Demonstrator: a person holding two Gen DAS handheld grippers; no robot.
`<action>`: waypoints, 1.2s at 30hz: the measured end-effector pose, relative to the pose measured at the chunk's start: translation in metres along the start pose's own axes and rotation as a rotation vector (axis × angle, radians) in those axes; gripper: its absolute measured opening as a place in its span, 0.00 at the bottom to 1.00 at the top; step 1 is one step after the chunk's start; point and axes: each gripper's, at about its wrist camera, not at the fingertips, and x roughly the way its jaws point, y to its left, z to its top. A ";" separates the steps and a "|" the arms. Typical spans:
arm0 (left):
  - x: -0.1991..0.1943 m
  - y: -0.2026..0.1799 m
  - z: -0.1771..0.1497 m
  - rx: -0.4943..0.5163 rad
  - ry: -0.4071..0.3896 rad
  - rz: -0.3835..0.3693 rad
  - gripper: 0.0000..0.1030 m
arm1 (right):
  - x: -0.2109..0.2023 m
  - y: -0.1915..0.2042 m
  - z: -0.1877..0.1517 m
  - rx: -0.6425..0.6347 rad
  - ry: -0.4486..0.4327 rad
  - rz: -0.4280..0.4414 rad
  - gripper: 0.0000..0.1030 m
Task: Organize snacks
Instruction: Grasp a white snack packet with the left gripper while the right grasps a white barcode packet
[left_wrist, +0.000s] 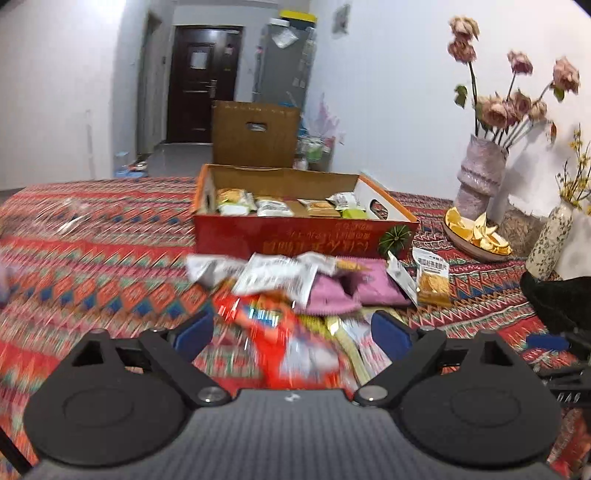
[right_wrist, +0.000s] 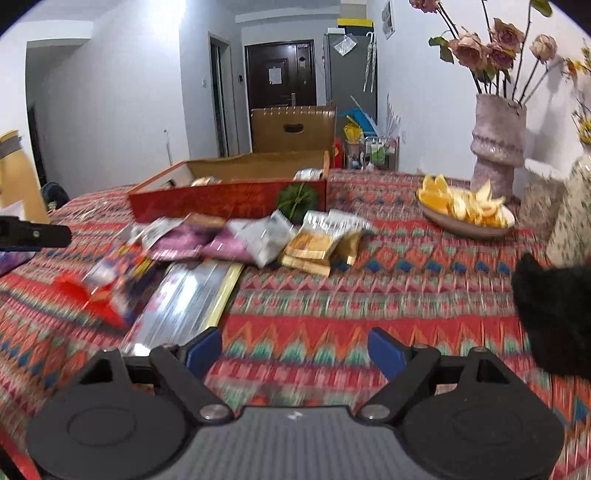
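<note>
Both views were evenly lit by soft, cool indoor light, with no hard shadows. Motion blur smeared the tablecloth (left_wrist: 92, 258) and the near snack packets (left_wrist: 280, 317), while the far door (left_wrist: 203, 81) and vase (left_wrist: 480, 173) stayed fairly sharp. Glare streaked a shiny wrapper (right_wrist: 184, 299). Fisheye bending curved the walls, and the corners fell dark.

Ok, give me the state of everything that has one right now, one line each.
left gripper: open, nothing gripped, above the red snack bag.
right gripper: open, empty, over bare tablecloth.
red cardboard box: open-topped, partly filled with packets.
loose snack packets: piled on the cloth in front of the box.
dish: holding orange pieces.
dark door: shut.
</note>
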 end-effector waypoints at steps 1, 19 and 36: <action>0.012 0.002 0.006 0.007 0.012 -0.003 0.90 | 0.010 -0.003 0.009 0.001 -0.005 0.002 0.80; 0.138 0.057 0.044 -0.442 0.276 -0.018 0.85 | 0.160 0.007 0.086 0.118 0.007 0.095 0.49; 0.146 0.016 0.042 -0.421 0.223 0.083 0.44 | 0.130 -0.009 0.049 0.087 0.004 0.078 0.54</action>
